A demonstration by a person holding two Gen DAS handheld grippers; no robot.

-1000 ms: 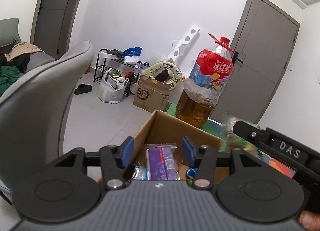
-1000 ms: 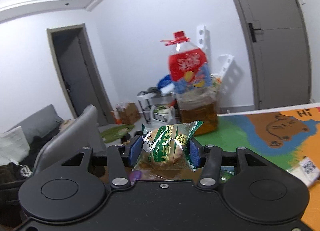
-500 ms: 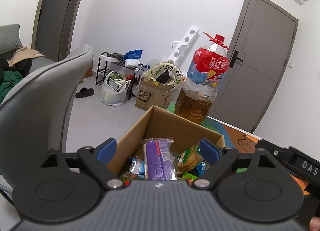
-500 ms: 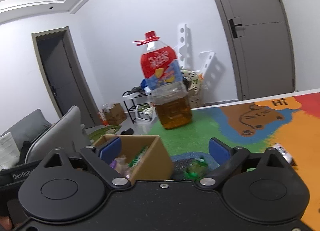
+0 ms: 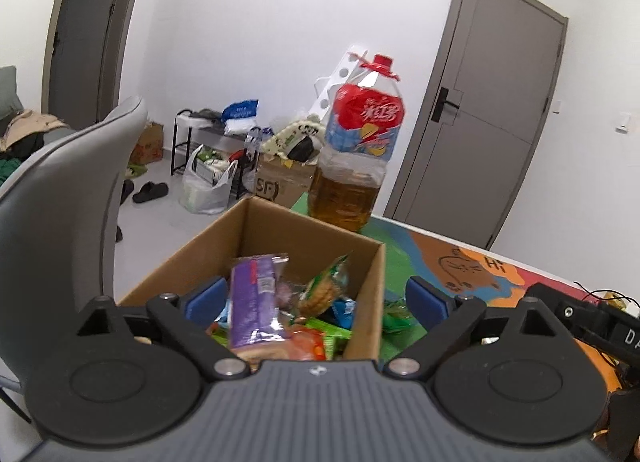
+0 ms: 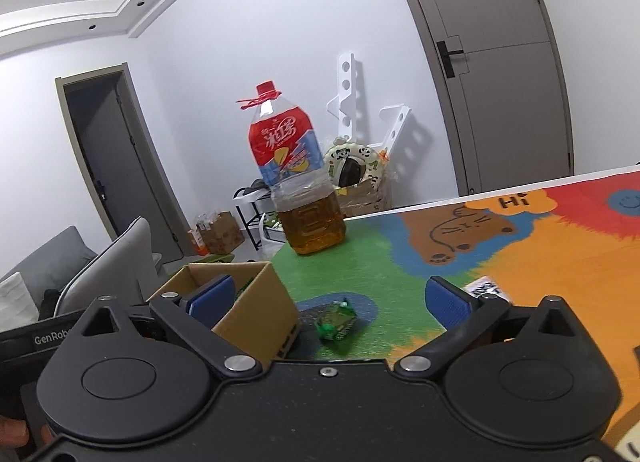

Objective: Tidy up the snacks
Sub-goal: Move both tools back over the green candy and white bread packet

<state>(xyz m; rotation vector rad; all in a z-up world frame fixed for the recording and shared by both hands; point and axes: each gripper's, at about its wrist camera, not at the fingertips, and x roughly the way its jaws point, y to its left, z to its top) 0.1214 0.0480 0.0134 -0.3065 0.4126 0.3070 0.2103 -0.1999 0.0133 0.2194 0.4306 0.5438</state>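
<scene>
An open cardboard box (image 5: 368, 290) sits on the colourful mat and holds several snacks, among them a purple packet (image 5: 256, 302) and a green-wrapped bun (image 5: 324, 286). My left gripper (image 5: 316, 300) is open and empty just above the box's near side. In the right wrist view the box (image 6: 260, 310) is at lower left, and a small green snack packet (image 6: 336, 322) lies on the mat beside it. My right gripper (image 6: 326, 300) is open and empty, above the box corner and that packet. A green packet (image 5: 394, 312) also shows right of the box in the left wrist view.
A large oil bottle (image 6: 298, 198) with a red cap stands on the mat behind the box; it also shows in the left wrist view (image 5: 356, 166). A grey chair back (image 5: 68, 198) is at left. A white QR-code item (image 6: 484, 288) lies on the mat (image 6: 560, 254) at right.
My right gripper opened and let go of the green-wrapped bun, which now lies in the box, then drew back to the right. My left gripper opened wide and pulled back from the box.
</scene>
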